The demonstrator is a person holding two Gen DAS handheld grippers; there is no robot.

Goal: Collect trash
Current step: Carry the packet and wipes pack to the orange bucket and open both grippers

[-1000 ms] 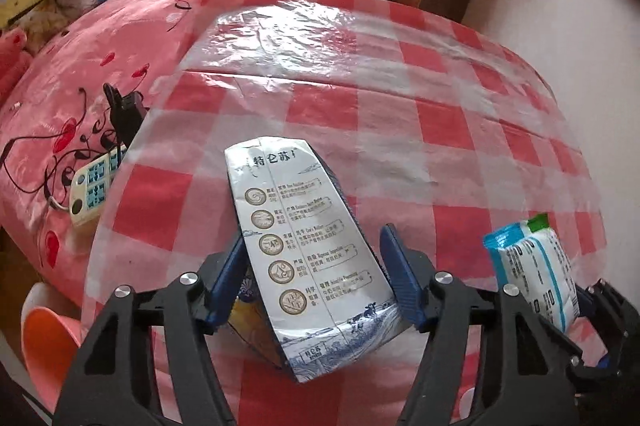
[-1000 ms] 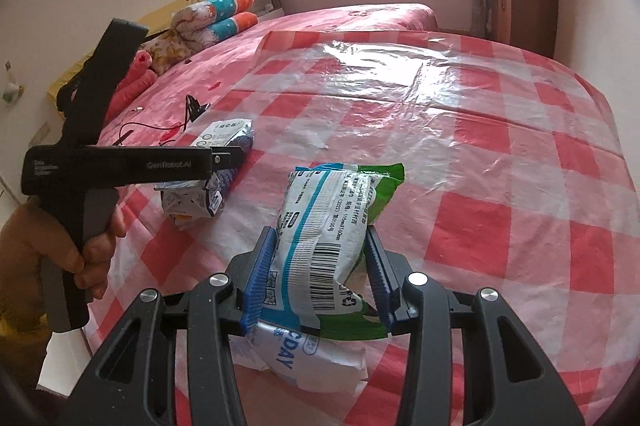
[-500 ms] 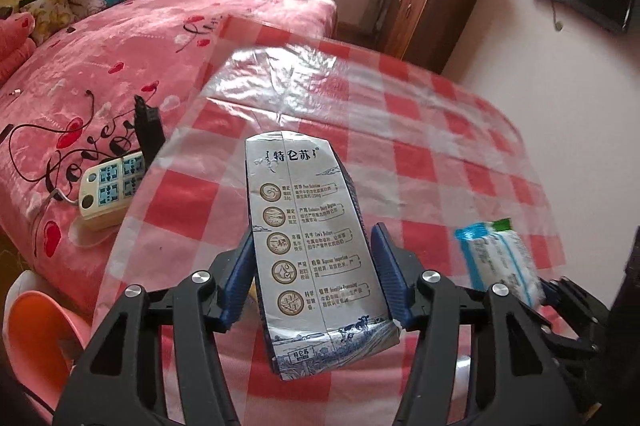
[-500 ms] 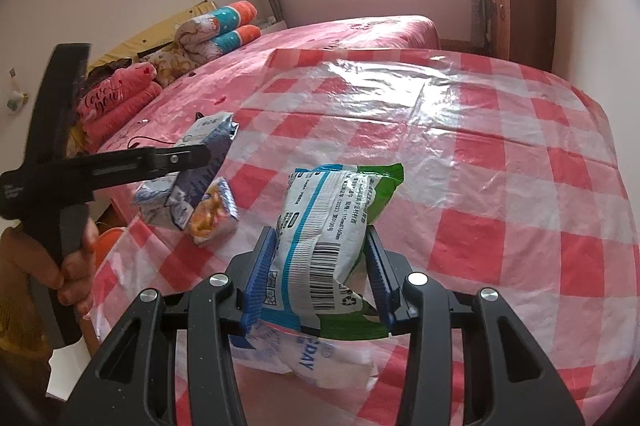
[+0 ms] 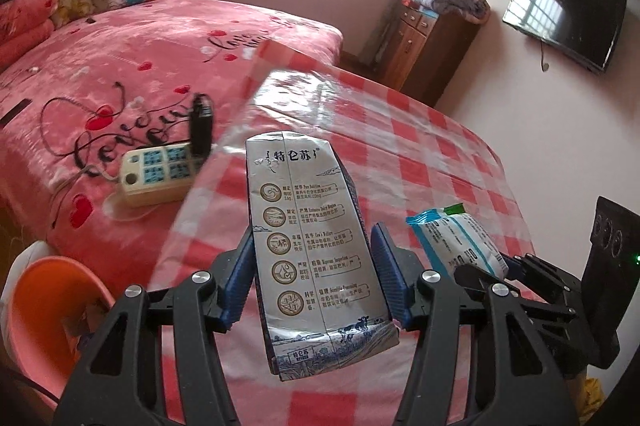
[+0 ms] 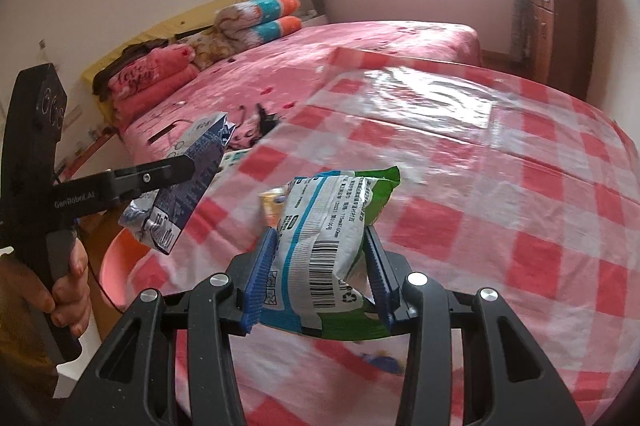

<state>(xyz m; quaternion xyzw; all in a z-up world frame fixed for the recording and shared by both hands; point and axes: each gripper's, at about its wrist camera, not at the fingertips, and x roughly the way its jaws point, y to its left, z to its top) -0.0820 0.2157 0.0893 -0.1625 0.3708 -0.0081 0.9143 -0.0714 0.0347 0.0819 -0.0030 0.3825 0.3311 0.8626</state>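
The left hand-held gripper (image 5: 312, 282) clamps a flattened milk carton (image 5: 316, 246); the right hand-held gripper (image 6: 320, 278) pinches a snack packet (image 6: 328, 246). Either limp wrapper could slip out above the worktop (image 6: 520, 206) before reaching the orange bin (image 5: 44, 306) below-left.

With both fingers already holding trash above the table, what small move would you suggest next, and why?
Probably swing the left gripper with its milk carton toward the orange bin beside the table and release there; the right gripper also grips a wrapper, so both pieces need dumping.

orange basin (image 5: 48, 302) cut off at edge, blue scrap (image 6: 382, 360) blurred
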